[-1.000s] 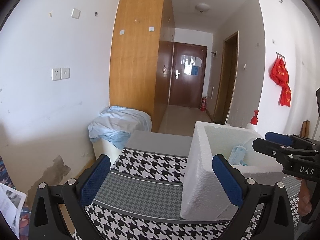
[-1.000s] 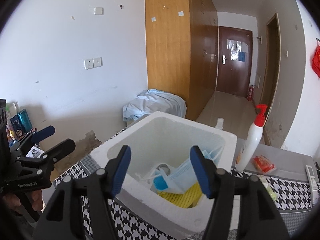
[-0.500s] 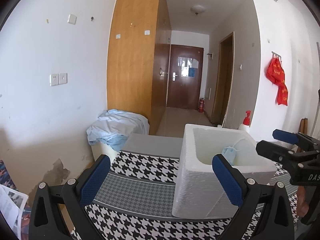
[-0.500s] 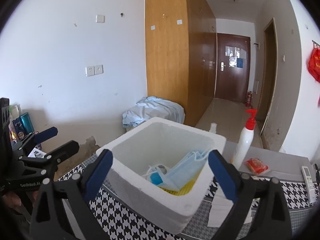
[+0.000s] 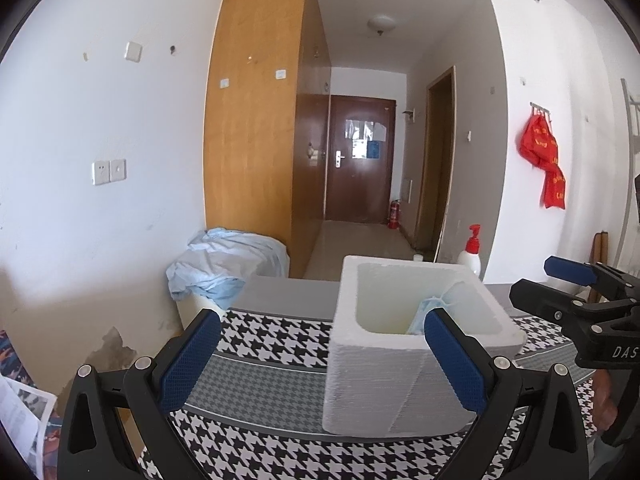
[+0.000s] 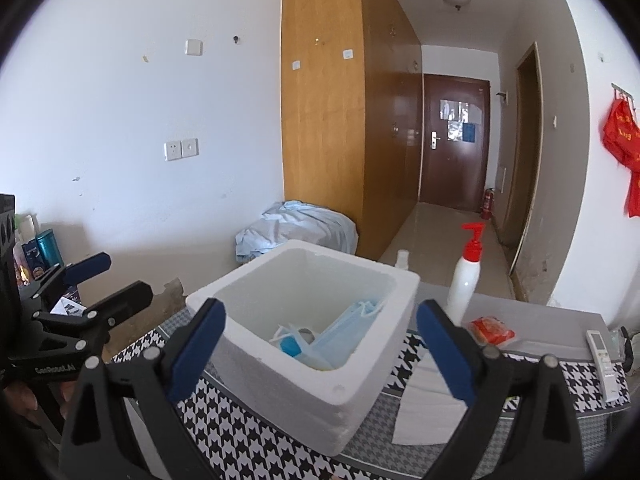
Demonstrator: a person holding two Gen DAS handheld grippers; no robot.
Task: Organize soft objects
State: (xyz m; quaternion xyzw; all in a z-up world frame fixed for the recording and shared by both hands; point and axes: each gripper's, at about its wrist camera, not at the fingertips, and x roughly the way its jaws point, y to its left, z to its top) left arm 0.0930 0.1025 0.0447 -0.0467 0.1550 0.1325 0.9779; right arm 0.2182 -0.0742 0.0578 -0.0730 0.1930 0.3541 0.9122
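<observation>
A white foam box [image 6: 360, 368] stands on the houndstooth tablecloth [image 6: 248, 436]. Inside it lie blue face masks [image 6: 344, 332] and other soft items, partly hidden by the walls. The box also shows in the left wrist view [image 5: 400, 368], with a mask [image 5: 436, 308] leaning in its right corner. My right gripper [image 6: 320, 352] is open and empty, above and in front of the box. My left gripper [image 5: 324, 364] is open and empty, to the left of the box. Each gripper shows at the edge of the other's view.
A white pump bottle with a red top [image 6: 466, 276] stands behind the box. A red packet [image 6: 492, 330], a white folded cloth [image 6: 432, 404] and a remote [image 6: 602, 356] lie to the right. A bin draped in blue cloth [image 5: 224, 272] is beyond the table.
My right gripper has opened wide and drawn back up from the box, leaving the masks inside. My left gripper has pulled back a little, so the box looks farther away.
</observation>
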